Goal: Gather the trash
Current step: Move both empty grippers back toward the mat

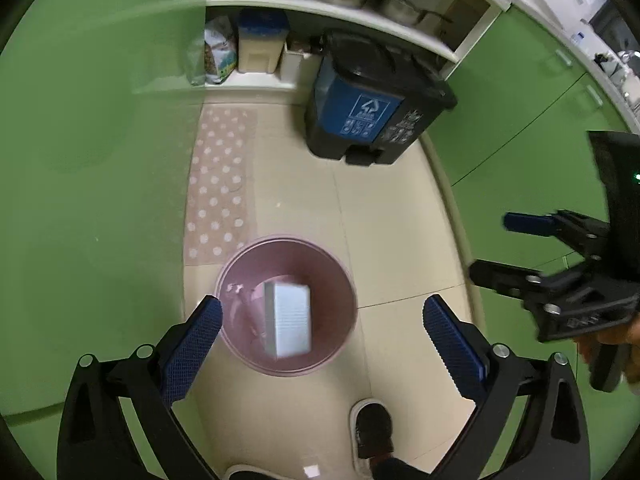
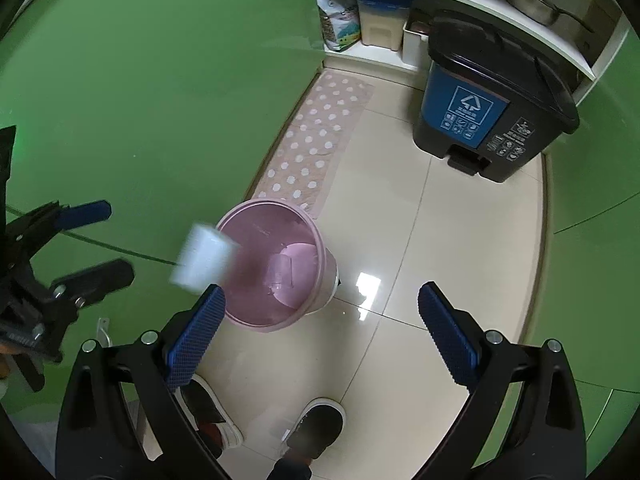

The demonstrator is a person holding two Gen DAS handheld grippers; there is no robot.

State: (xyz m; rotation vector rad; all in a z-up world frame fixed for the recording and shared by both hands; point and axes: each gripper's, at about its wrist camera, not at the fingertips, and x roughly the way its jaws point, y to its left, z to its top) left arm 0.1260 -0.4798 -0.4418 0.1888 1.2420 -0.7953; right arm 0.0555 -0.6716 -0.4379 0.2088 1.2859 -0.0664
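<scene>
Both grippers are pointing down at a pink wastebasket [image 1: 286,306] standing on the beige tile floor [image 1: 392,232] of a green kitchen. The left gripper [image 1: 322,338] has its jaws spread wide with nothing pinched between them. Right gripper [image 2: 320,330], same deal: blue pads far apart, empty.

The trash is a white box [image 1: 289,320], and the two cameras show it quite differently. In the left wrist view it sits framed inside the basket's rim, looking like it's right in the basket. In the right wrist view it's a motion-blurred white block [image 2: 205,258] at the basket's left rim [image 2: 276,216], in mid-air, touching neither gripper. Can't tell from either whether it has landed yet.

Only the right view looks into the basket, where some clear plastic trash [image 2: 282,270] lies at the bottom. It also catches both of the person's shoes [image 2: 316,424], while the left view gets just one.

Each camera sees the other gripper off at its edge. Further back are a black and blue pedal bin [image 2: 490,96] with a recycling label, a pink polka-dot mat [image 2: 316,140] along the cabinets, and shelves [image 1: 320,4] with pots and a basin.
</scene>
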